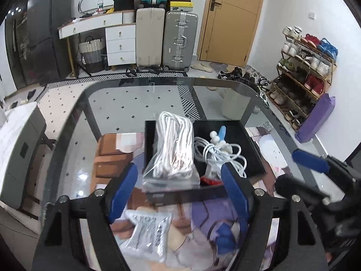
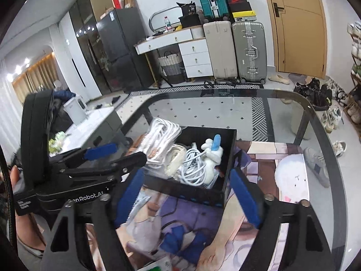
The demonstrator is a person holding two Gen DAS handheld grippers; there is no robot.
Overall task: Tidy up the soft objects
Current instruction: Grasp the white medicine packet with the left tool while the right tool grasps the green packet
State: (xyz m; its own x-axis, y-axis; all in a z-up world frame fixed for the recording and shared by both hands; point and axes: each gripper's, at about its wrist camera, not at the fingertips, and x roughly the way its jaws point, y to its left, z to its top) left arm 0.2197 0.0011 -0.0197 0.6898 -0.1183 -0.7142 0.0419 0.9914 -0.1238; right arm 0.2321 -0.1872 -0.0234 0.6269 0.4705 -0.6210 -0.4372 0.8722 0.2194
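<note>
Seen from the left wrist camera, the left gripper (image 1: 178,194) stands wide apart with nothing between its blue pads (image 1: 123,192). Just ahead of the fingertips sits the black box (image 1: 252,144) on the glass table (image 1: 112,103). A clear bag of coiled white cable (image 1: 172,149) leans over the box's near-left wall, reaching back into the space between the fingers. Ahead and slightly right, inside the box, lies a loose white cable bundle (image 1: 220,152) with a small white plush toy (image 1: 217,139) on top. Below the claw, near the left finger, a silver-white packet (image 1: 147,232) rests on the printed mat (image 1: 198,225). The right gripper (image 1: 315,171) shows at far right.

From the right wrist camera, the right gripper (image 2: 186,194) is likewise spread wide and empty. The box (image 2: 216,189) lies directly ahead, its near wall between the fingertips. The bagged cable (image 2: 161,137) is ahead-left; the left gripper (image 2: 108,158) reaches in from the left toward it.
</note>
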